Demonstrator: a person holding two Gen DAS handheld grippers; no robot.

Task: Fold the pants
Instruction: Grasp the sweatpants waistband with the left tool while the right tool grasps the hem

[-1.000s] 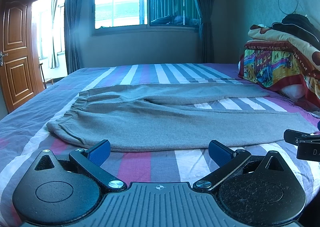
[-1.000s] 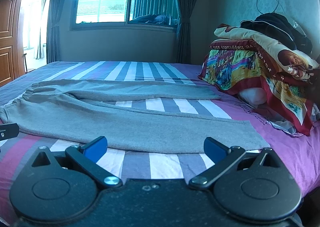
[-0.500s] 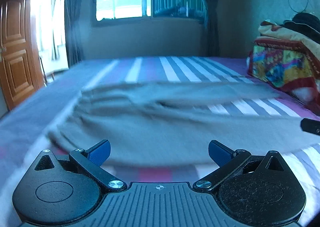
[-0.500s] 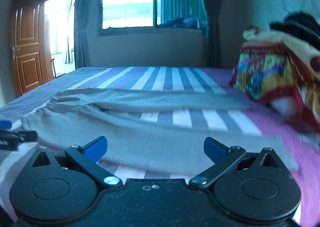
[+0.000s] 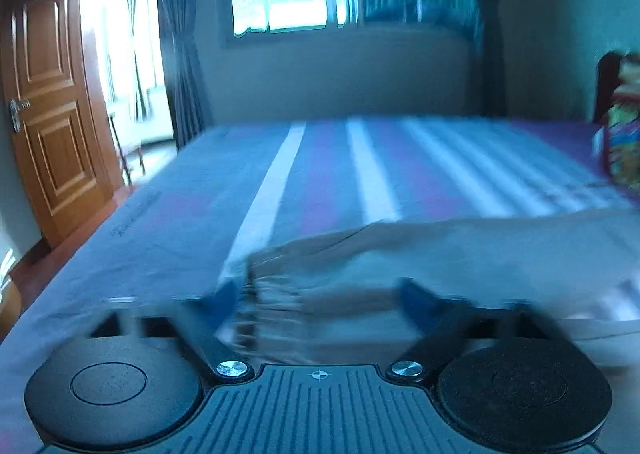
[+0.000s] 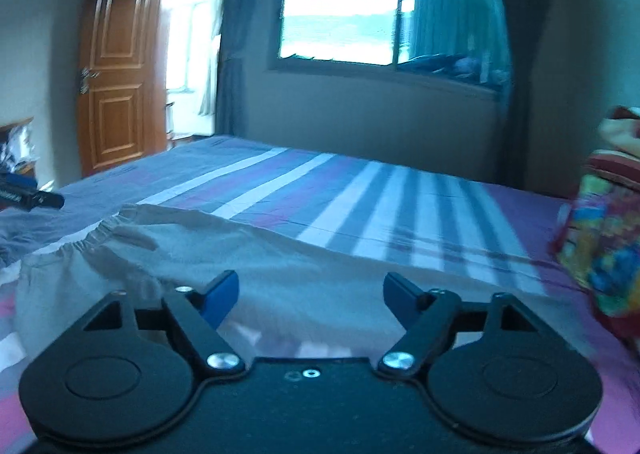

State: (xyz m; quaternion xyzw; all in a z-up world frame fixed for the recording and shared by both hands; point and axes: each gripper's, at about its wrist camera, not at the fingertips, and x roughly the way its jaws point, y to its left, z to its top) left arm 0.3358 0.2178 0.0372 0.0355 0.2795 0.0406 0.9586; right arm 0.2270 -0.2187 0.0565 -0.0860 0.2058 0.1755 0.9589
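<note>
Spreading across the striped bed sheet [image 6: 360,189], the grey sweatpants [image 6: 280,274] lie flat on the bed with the elastic waistband [image 5: 264,286] toward the door side and the legs running off toward the pile of patterned blankets [image 6: 604,254]. Nothing is folded yet, by the look of it, so the step in hand is probably taking hold of the near edge for a lengthwise fold.

The left gripper [image 5: 320,294] sits low at the waistband, its jaws wide apart with gathered cloth lying between them; the picture is smeared by motion, so whether the fingers touch the fabric cannot be told. The right gripper [image 6: 310,290] hovers over the thigh area, jaws likewise spread and holding nothing.

To do this well, each gripper should pinch only the near leg's edge, both layers together, low against the sheet. Pinching the sheet along with the cloth is the risk. Both grips should close before any lift, so the leg rises evenly.
</note>
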